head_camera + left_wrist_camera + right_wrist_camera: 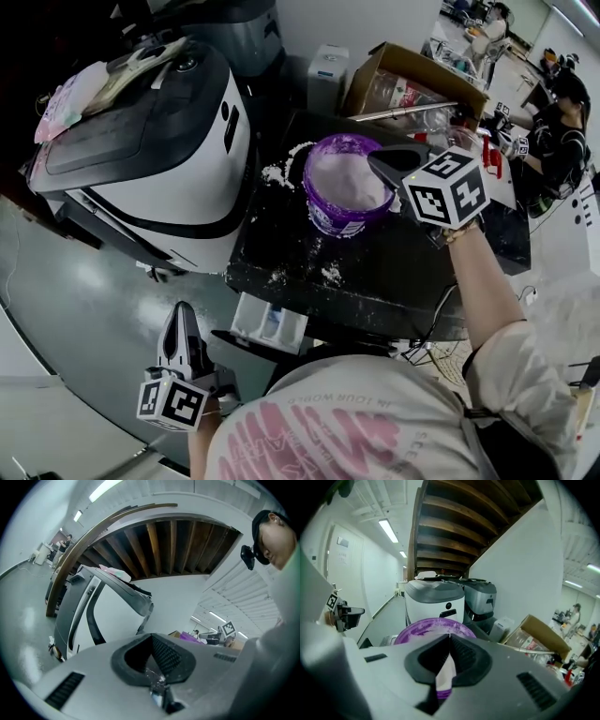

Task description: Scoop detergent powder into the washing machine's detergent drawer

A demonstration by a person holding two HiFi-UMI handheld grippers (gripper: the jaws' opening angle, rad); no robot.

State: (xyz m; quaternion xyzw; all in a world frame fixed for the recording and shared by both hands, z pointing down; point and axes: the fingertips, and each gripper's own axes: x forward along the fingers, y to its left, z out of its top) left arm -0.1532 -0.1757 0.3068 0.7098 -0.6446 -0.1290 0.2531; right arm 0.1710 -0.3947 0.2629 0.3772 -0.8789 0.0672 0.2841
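The round purple plastic tub point(336, 223) sits on the black table point(394, 277) and holds white powder point(342, 178). Some loose powder clumps point(277, 173) are spilled at its far left. My right gripper point(382, 165) reaches over the tub's right rim. Its jaws are pinched tight on a thin, flat scoop handle point(444, 679), dusted pale with a purple end, lying lengthwise along the jaws. My left gripper point(181, 319) hangs low at the near left, jaws together and holding nothing. The white detergent drawer point(270, 323) shows just off the table's near edge.

Scoop point(446, 673) bowl behind R hand-held gripper point(450, 638); drawer point(270, 323) pt. under table point(375, 281) edge.
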